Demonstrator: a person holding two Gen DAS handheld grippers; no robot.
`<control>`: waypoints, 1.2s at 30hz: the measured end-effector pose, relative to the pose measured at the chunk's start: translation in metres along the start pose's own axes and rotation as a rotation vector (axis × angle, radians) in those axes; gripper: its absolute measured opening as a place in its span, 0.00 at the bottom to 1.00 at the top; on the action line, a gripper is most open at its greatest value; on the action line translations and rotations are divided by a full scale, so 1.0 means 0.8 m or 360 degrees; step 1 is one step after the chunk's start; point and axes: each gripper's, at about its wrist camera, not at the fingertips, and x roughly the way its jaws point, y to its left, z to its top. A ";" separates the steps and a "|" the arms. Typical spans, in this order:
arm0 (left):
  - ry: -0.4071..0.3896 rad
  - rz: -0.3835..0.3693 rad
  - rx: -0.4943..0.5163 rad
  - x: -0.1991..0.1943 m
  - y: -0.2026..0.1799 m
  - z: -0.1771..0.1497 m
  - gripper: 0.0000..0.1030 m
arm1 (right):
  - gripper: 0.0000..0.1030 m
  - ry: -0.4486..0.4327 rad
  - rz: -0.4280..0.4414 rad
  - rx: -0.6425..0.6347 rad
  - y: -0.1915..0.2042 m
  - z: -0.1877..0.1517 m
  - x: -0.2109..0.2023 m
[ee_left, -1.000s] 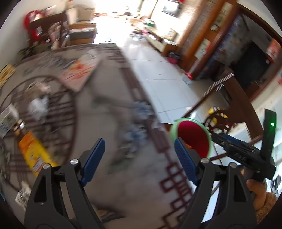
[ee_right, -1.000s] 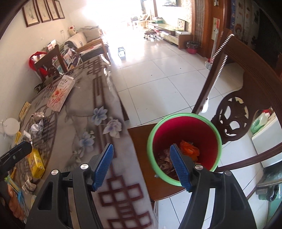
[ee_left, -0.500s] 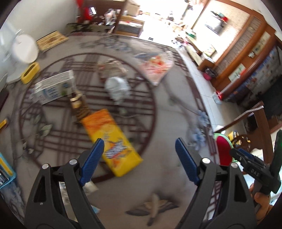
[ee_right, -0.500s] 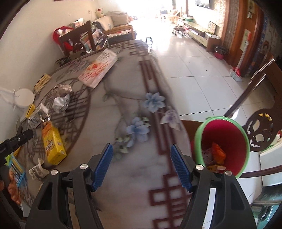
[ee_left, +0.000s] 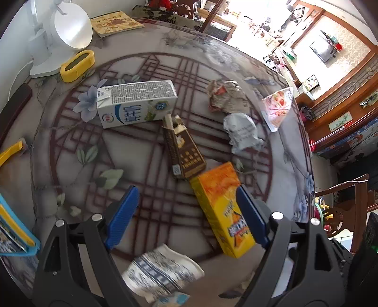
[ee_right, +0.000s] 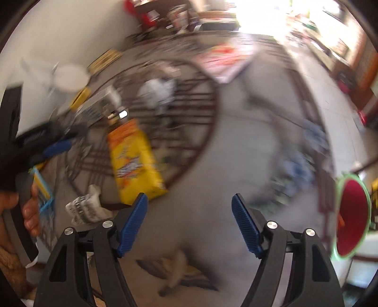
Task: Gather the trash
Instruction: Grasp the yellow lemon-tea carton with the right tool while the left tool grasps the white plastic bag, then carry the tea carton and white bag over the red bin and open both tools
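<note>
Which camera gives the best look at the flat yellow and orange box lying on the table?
The left wrist view: the yellow and orange box is sharp and close, its far end just inside the open left gripper. The right wrist view shows the whole box, but motion-blurred.

Bright living room behind a patterned table

Sunlight floods the pale tiled floor [ee_right: 340,99]; wooden chairs [ee_left: 212,14] stand at the table's [ee_left: 151,200] far end.

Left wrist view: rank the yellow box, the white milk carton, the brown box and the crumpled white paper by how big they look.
1. Yellow box and white milk carton: they look about alike; the yellow box lies nearer the camera, so no ranking between them.
2. Brown box.
3. Crumpled white paper, only slightly smaller.
</note>
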 end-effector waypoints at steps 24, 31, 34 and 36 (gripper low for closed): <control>0.0092 -0.0204 0.0328 0.095 -0.092 0.078 0.79 | 0.61 0.0174 0.0031 0.0191 -0.033 0.017 0.059; 0.0179 -0.0215 0.0328 0.149 -0.124 0.081 0.66 | 0.61 0.0101 -0.0010 0.0387 -0.068 0.000 0.028; 0.0206 -0.0212 0.0308 0.150 -0.119 0.077 0.45 | 0.61 0.0079 0.0006 0.0402 -0.068 -0.007 0.021; 0.0204 -0.0222 0.0307 0.146 -0.117 0.073 0.38 | 0.61 0.0062 0.0013 0.0395 -0.066 -0.009 0.016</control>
